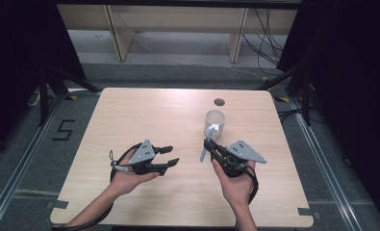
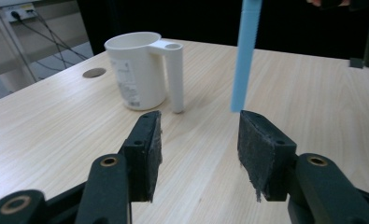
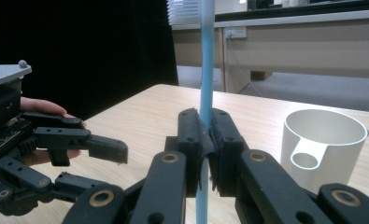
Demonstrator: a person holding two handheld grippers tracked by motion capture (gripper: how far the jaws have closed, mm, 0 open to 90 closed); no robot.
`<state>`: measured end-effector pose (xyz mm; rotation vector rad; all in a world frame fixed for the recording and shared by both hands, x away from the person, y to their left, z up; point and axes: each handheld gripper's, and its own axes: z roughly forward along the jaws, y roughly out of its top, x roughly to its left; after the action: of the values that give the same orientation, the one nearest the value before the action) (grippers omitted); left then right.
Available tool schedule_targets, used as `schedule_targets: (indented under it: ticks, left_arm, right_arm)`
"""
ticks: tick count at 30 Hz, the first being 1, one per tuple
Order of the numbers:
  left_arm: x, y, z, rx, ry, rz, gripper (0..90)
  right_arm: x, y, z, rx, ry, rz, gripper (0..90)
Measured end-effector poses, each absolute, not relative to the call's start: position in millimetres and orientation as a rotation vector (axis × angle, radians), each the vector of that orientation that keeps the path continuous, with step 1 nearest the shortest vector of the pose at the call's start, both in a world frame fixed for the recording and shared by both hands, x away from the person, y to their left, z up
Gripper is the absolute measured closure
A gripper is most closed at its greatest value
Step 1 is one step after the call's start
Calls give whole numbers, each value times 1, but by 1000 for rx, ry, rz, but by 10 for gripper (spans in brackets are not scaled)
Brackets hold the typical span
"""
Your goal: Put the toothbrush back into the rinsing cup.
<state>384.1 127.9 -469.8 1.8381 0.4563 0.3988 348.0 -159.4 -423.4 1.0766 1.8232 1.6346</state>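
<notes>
Pale woodgrain table (image 1: pixel 130 120): right tongs (image 3: pixel 205 140) pinch slim blue stick (image 3: pixel 206 70) nr cylindrical white cup (image 3: pixel 323 140).

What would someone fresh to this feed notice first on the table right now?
Most striking is the thin light-blue plastic stick, standing upright and clamped in the right gripper near the table's middle. Just beyond it stands the white plastic cup with a tubular handle, upright and apparently empty, near the round cable hole at the far edge of the pale wooden table. The left gripper is open, holding nothing, facing the stick.

White cup (image 1: pixel 215 123) on wooden table (image 1: pixel 144 115)
</notes>
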Motion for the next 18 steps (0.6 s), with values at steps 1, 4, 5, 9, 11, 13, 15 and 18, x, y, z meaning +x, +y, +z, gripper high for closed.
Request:
schedule_targets:
  ticks: [1,4,5,9,11,13,15,18]
  left_arm:
    - [384,131,-470,1838,464,404,493]
    - [383,138,-470,1828,480,415,491]
    - [383,141,-470,1821,489,419,491]
    - [378,150,-471,1807,509,431,487]
    - [375,157,-473,1796,535,436,486]
    - [373,164,-476,1780,556,446,484]
    - [371,169,-478,1760,572,448,480]
    - [368,180,-482,1754,611,453,470]
  right_arm:
    - [348,-160,-423,1075,1825,1624,844]
    - [347,-162,-422,1074,1817,1630,845]
    - [347,-162,-422,1076,1817,1614,845]
    - [345,-162,-419,1058,1790,1610,845]
    - [343,-162,-418,1071,1792,1614,845]
    - [343,-163,-417,1075,1780,1611,845]
    - [343,-164,-417,1060,1770,1604,845]
    - [342,-166,-416,1072,1765,1586,844]
